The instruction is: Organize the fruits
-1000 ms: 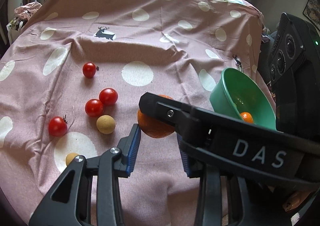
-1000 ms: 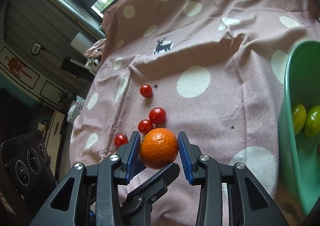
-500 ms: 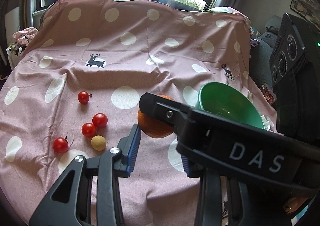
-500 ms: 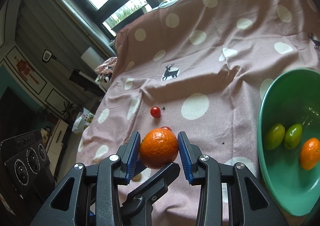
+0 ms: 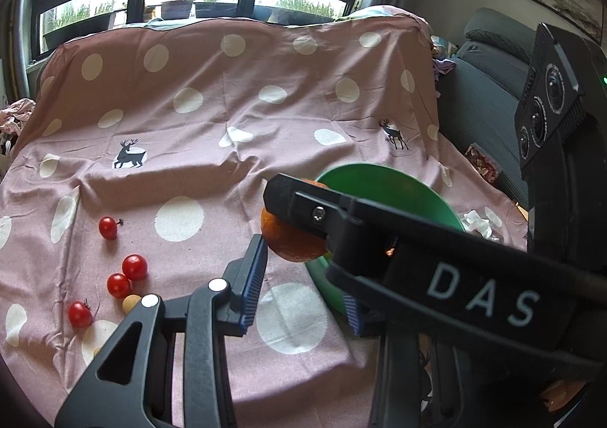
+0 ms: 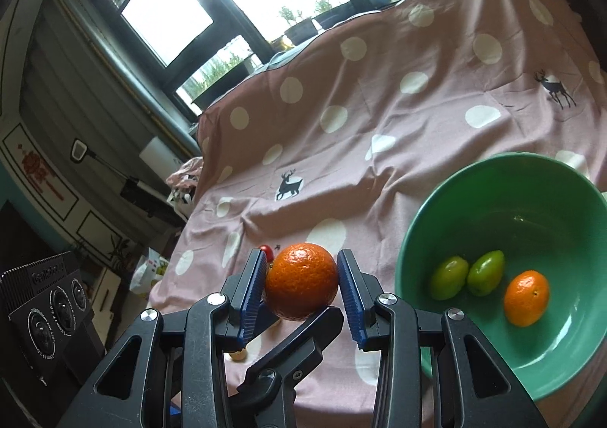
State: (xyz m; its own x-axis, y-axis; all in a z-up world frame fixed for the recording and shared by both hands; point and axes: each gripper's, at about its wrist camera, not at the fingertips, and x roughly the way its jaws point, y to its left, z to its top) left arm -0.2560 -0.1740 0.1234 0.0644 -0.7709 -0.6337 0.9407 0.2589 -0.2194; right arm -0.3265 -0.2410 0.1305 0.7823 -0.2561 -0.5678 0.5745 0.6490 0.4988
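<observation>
Right gripper [image 6: 301, 286], lower centre of its frame, clenched on the mandarin [image 6: 301, 280], blue pads touching both sides of it; fruit held above the pink polka-dot cloth [image 6: 379, 124], just left of the green bowl [image 6: 413, 250]. Bowl, at right of frame, holds two green fruits [image 6: 468, 274] and a small orange one [image 6: 526, 298]. Left gripper [image 5: 303, 287] spread wide, holding nothing. Cherry tomatoes [image 5: 127, 274] and a pale round fruit [image 5: 131, 302] lie on the cloth, lower left of left view.
</observation>
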